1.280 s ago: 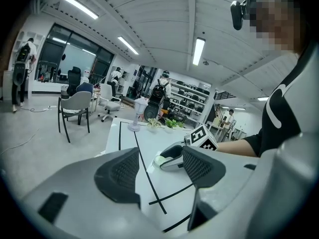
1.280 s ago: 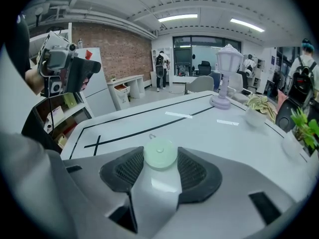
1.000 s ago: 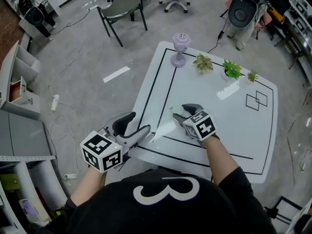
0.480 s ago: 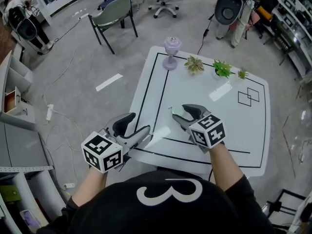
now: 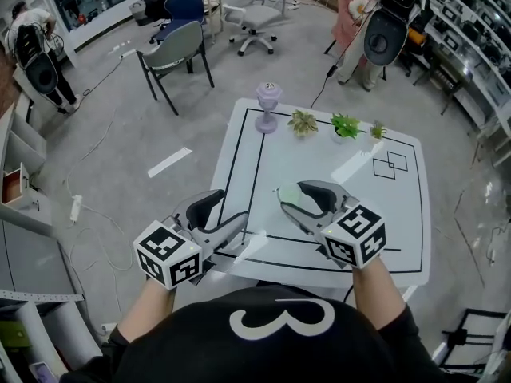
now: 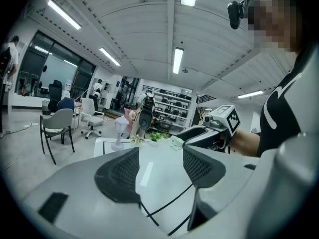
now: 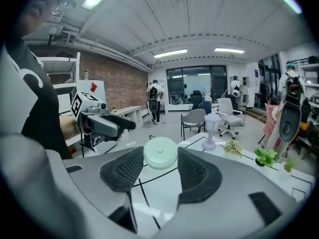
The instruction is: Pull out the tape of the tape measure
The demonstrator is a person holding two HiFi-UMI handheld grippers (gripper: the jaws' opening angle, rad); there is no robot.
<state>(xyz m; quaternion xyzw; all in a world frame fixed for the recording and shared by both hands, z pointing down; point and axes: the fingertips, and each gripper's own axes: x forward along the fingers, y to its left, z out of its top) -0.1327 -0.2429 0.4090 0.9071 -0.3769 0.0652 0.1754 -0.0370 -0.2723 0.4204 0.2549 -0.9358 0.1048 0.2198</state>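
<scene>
A round, pale green tape measure [image 7: 160, 153] sits between the pads of my right gripper [image 7: 160, 159], which is shut on it and holds it above the white table [image 5: 399, 206]. In the head view the tape measure [image 5: 291, 194] shows at the tip of the right gripper [image 5: 299, 197], over the table's near half. My left gripper [image 5: 230, 212] hovers at the table's near left corner, open, with nothing between its jaws [image 6: 160, 159]. From the left gripper view the right gripper [image 6: 202, 136] and the tape measure [image 6: 178, 142] lie ahead to the right. No tape is seen drawn out.
At the table's far edge stand a lilac lamp-like ornament [image 5: 267, 106] and small potted plants [image 5: 303, 123] [image 5: 346, 126]. Black lines frame the tabletop. A grey chair [image 5: 172, 50] and office chairs stand on the floor beyond; shelving is at the left.
My right gripper has risen and come nearer to me with the tape measure in it. The view has pulled back from the table. The left gripper has barely moved.
</scene>
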